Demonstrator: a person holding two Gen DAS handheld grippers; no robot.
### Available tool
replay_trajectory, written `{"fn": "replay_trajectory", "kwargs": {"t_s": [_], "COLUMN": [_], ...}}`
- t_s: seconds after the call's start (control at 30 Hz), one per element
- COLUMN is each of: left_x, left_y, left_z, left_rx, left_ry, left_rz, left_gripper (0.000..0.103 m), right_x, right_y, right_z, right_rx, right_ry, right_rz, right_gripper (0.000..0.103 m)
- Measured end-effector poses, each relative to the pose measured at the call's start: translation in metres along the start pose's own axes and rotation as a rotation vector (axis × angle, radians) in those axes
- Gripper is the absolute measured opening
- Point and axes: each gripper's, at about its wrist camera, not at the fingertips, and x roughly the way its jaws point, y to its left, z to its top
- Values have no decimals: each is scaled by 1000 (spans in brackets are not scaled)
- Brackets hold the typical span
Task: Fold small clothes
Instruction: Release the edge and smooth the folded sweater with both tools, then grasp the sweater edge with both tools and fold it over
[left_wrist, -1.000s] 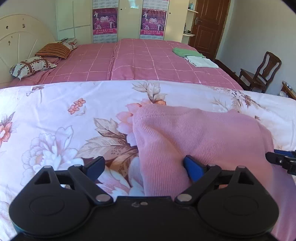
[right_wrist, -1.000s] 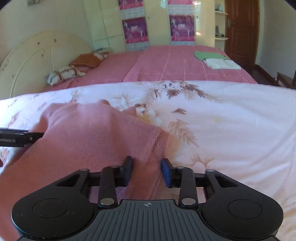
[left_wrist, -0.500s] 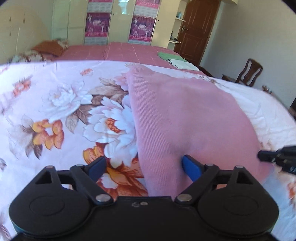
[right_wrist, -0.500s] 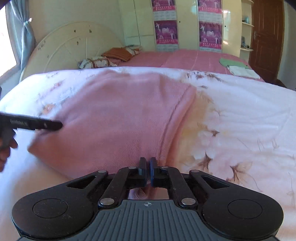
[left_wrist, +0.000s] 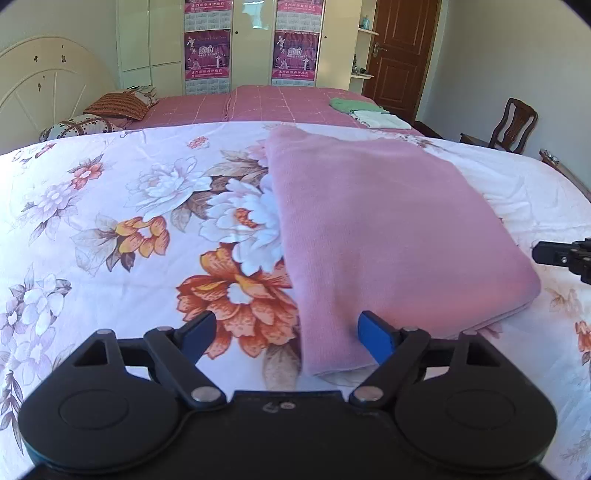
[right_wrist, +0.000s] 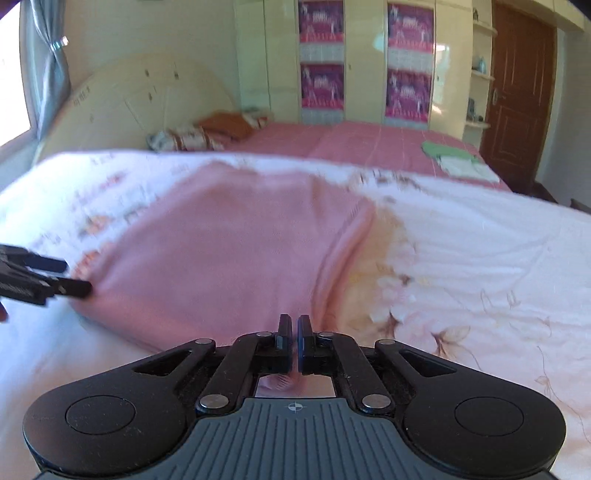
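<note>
A pink knit garment (left_wrist: 384, 229) lies folded flat on the floral bedsheet (left_wrist: 110, 229). My left gripper (left_wrist: 288, 334) is open, its fingers straddling the garment's near left corner without pinching it. My right gripper (right_wrist: 294, 328) is shut at the garment's (right_wrist: 229, 251) near right edge; pink cloth shows just behind the closed pads. The right gripper's tip shows in the left wrist view (left_wrist: 561, 254), and the left gripper's open tips show in the right wrist view (right_wrist: 44, 280).
A second bed with a pink cover (left_wrist: 280, 103) stands behind, with folded green and white clothes (left_wrist: 365, 112) and pillows (left_wrist: 110, 110) on it. A wooden chair (left_wrist: 513, 125) and a brown door (left_wrist: 399, 55) are at the right.
The garment has been laid down flat from its raised drape. The right gripper closed on its edge. The left gripper stayed open and drew back toward the near corner.
</note>
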Motion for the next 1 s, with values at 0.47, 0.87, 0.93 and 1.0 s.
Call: {"fn": "replay_trajectory", "kwargs": {"t_s": [0.47,0.87,0.93,1.0], "left_x": [6,3,18,37], "left_y": [-11,19,21,25], "left_z": [-14,23,29,33], "left_rx": [94,-150,-200,-253], "left_ry": [49,-56,-17,39], "left_rz": [103,-118,-156,-175], "left_gripper": [90,85,80,64], "right_x": [30,7,17,32], "right_y": [15,-62,-76,-88], "right_z": [-22,3,8,12], "right_rx": [-64,401,458,498], "right_ry": [86,-12,-6,18], "right_rz": [-48,82,124,176], "right_gripper": [0,73,73,67]}}
